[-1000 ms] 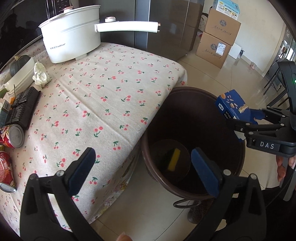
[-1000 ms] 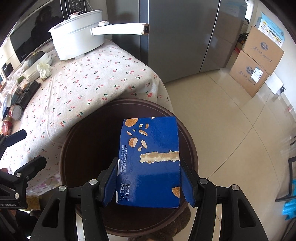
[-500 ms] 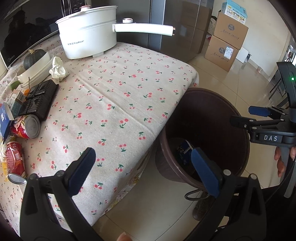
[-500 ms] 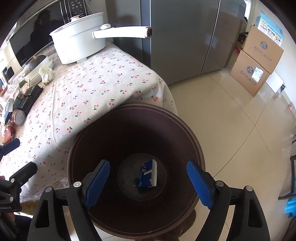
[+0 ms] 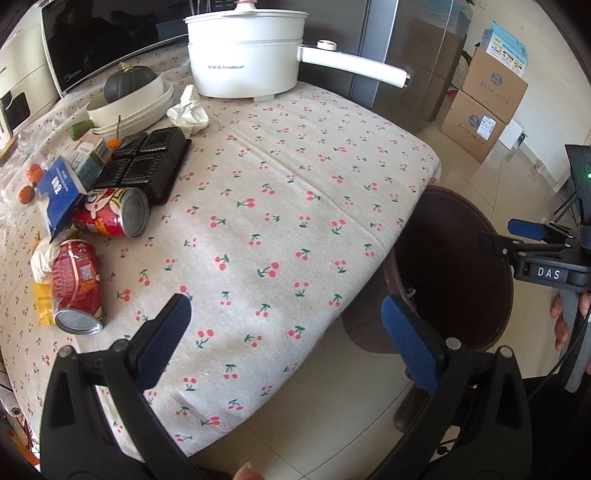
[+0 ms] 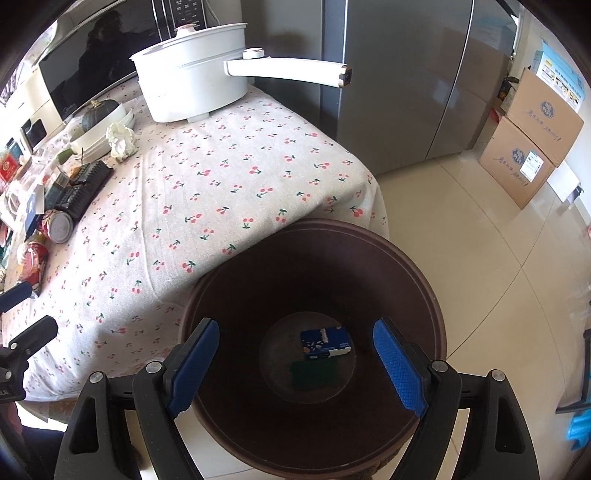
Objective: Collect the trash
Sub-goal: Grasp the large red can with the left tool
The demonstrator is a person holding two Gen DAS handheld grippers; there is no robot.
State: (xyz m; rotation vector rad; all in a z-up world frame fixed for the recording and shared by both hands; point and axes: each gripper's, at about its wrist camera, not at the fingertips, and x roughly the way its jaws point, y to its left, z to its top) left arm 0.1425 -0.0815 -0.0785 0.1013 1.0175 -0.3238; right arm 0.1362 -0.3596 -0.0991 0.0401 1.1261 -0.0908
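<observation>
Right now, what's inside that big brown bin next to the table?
At the bottom of the brown bin lie a blue snack box and a dark green flat piece. Whatever the box covers cannot be seen.

Floor (image 6: pixel 461 258): glossy cream tiles reflecting daylight. Worktop (image 5: pixel 295 206): covered with a cherry-print cloth. Behind it stands a steel-grey refrigerator (image 6: pixel 399 81). Stacked cardboard boxes (image 6: pixel 532 144) rest against the pale wall (image 5: pixel 539 22) at the right.
</observation>
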